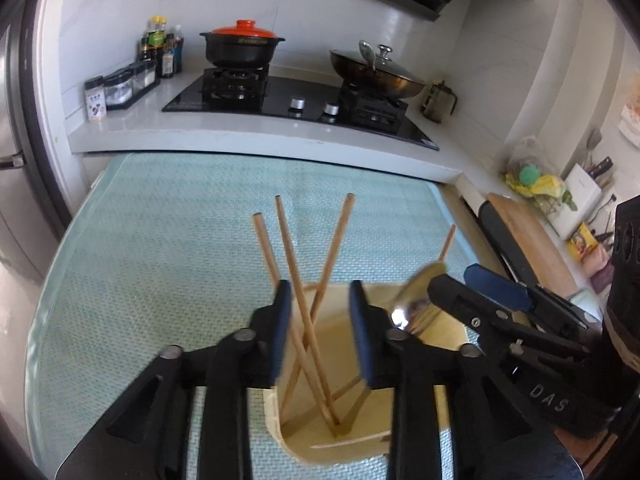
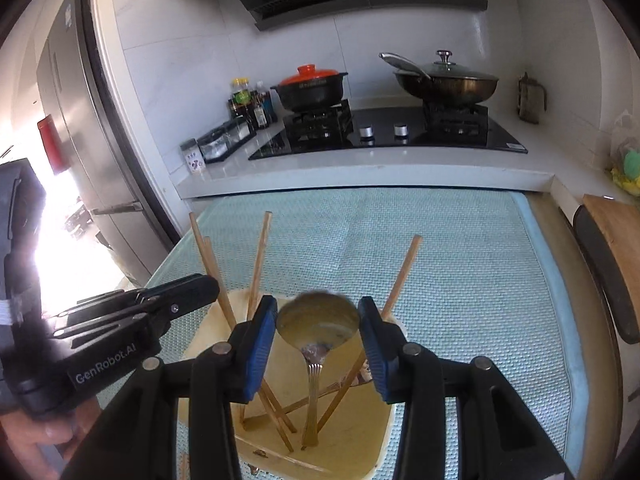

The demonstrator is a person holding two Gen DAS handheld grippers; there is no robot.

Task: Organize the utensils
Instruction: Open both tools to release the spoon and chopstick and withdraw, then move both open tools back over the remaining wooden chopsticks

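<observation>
While both pairs of tongs hung over the wooden holder (image 2: pixel 372 444), much of it was hidden: black arms covered its near rim in each view, and its base was cut off at the bottom edge.

The left tongs (image 1: pixel 320 332) stood partly apart, their blue pads (image 1: pixel 280 332) on either side of two crossed chopsticks (image 1: pixel 304 304). Whether a pad touched a stick could not be made out; nothing looked pinched, so they read as released.

The right tongs (image 2: pixel 318 354) were likewise partly apart, with the bowl of a metal spoon (image 2: pixel 320 320) standing upright between the pads (image 2: pixel 260 356). A gap showed on each side of the bowl, so the spoon was not clamped. Its handle ran down into the holder. In the left view the spoon was only a blurred, glaring shape beside the right tongs.

Four chopsticks leaned in the holder at different angles, tops fanned outward, one tilted far to the right (image 2: pixel 400 280). A few more lay flat on the holder's floor, hard to count.

The holder sat on a pale green woven mat (image 2: pixel 460 280) that covered the surface. Beyond it was a white counter (image 2: pixel 320 168) with a black stove (image 2: pixel 384 136), a black pot with a red lid (image 2: pixel 312 84), a lidded wok (image 2: pixel 448 80) and some bottles (image 2: pixel 250 104). A wooden board (image 2: pixel 616 248) was cut off at the right edge.
</observation>
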